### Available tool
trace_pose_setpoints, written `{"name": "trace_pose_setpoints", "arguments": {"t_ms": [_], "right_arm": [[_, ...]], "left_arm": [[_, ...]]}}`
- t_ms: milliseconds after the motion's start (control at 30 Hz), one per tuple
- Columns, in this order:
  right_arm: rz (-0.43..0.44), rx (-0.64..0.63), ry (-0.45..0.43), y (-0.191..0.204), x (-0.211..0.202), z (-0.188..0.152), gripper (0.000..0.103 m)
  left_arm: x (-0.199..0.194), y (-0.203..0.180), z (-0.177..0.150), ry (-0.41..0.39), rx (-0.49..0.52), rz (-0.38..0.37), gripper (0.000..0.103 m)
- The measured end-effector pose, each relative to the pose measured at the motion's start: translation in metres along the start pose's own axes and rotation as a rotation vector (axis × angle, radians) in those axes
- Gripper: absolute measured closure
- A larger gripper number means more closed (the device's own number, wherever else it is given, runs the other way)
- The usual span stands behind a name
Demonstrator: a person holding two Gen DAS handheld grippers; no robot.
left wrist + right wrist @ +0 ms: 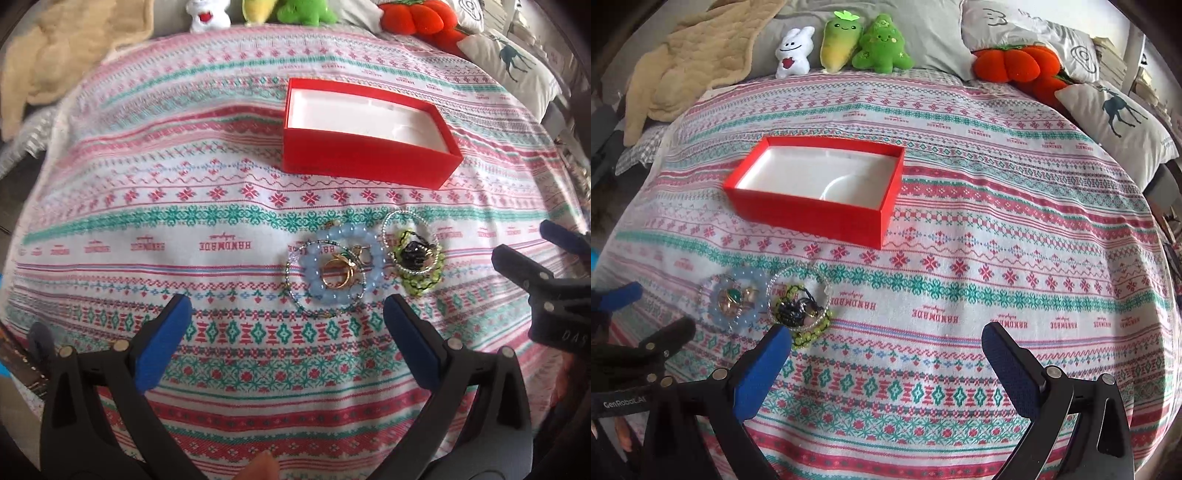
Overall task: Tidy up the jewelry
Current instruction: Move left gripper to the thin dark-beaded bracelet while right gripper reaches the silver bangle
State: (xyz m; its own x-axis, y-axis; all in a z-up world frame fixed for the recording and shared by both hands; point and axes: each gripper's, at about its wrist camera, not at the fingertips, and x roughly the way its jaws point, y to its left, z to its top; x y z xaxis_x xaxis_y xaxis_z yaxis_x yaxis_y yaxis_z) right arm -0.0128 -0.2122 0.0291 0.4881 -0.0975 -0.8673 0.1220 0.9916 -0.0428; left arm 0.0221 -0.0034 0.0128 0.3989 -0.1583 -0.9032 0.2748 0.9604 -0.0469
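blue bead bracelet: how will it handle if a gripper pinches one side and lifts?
The blue bead bracelet looks strung, so it would likely sag, not hold its ring shape. Gold rings lie inside its loop and may snag or shift. Its rounded, glossy-looking beads could slip between pads.

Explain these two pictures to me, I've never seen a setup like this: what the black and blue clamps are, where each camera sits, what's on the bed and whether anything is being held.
There is no robot here: a person holds a two-finger clamp in each hand, each with a camera looking forward along its blue-padded fingers. One picture comes from the left gripper, the other from the right gripper; each also catches the other at its edge. Both stand open and hold nothing.

On the patterned bedspread sits an open red box with a white lining, apparently with nothing in it. Nearer the grippers lies a small pile of jewelry: a pale blue bead bracelet around some gold pieces, thin wire bangles, and a green and black beaded piece. Plush toys and pillows line the far edge.
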Motion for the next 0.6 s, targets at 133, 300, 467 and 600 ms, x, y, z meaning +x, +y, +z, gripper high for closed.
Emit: {"name": "trace_pose_setpoints", "arguments": {"t_ms": [133,300,467,600], "right_arm": [[0.076,0.0,0.015,-0.001,-0.002,0.014,0.0],[0.132,-0.029,0.068,0.005,0.012,0.024,0.0],[0.245,-0.006,0.119,0.003,0.036,0.019,0.0],[0.313,0.015,0.123,-0.001,0.046,0.025,0.0]], "left_arm": [[0.001,0.01,0.011,0.06,-0.034,-0.062,0.0],[0.005,0.017,0.02,0.042,-0.053,-0.108,0.0],[0.026,0.027,0.018,0.069,-0.079,-0.18,0.012],[0.034,0.03,0.02,0.087,-0.063,-0.247,0.026]]}}
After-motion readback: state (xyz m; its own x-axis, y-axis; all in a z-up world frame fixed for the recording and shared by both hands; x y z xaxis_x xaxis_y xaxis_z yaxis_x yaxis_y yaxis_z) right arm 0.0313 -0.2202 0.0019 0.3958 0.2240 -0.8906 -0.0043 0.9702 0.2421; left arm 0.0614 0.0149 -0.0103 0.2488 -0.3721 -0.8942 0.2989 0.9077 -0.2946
